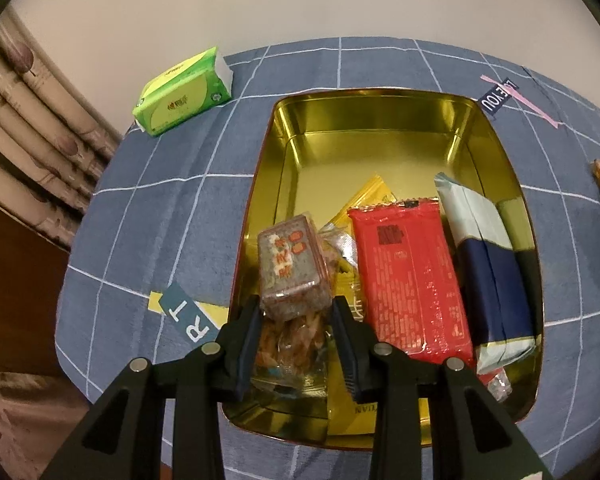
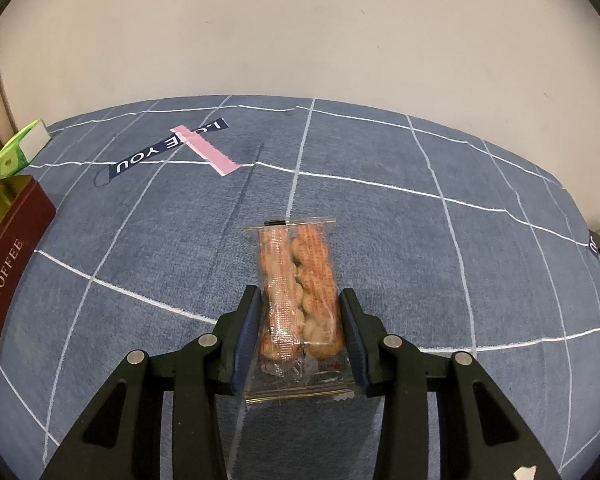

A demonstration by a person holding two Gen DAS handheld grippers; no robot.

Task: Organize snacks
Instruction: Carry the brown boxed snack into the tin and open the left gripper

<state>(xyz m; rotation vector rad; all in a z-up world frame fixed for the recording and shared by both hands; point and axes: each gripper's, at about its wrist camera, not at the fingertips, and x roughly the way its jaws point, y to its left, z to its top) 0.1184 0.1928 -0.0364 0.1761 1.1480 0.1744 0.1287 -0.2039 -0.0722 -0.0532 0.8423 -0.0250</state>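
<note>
Two packets are in my grip. My left gripper (image 1: 296,308) clamps a clear-wrapped snack block (image 1: 292,268) over the gold tin (image 1: 380,120); my right gripper (image 2: 300,312) clamps a crinkly peanut packet (image 2: 300,280) (light, slippery, best pinched mid-body) above the blue cloth (image 2: 420,260). Only the left wrist view shows the tin's contents.

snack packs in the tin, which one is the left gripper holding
The clear-wrapped grey block with red characters, pinched between the left gripper fingers above the gold tin. The red pack and blue-and-white pack lie loose inside, untouched.
</note>
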